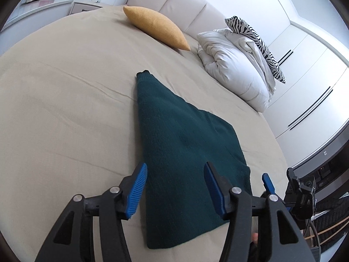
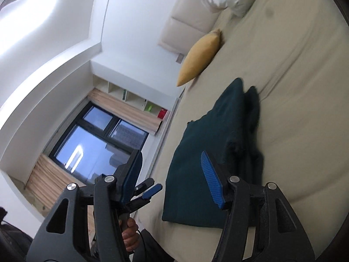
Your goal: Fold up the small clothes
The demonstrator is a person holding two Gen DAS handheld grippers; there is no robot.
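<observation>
Between the blue pads of the left gripper, nothing is being held: its jaws are standing partly open just above the near edge of a dark green knitted garment. Beside it, the right gripper is likewise gaping, empty, tilted sideways over the same garment, whose far part is looking blurred, possibly rumpled. That garment is lying on a beige bed, with a yellow cushion and white duvet resting beyond.
</observation>
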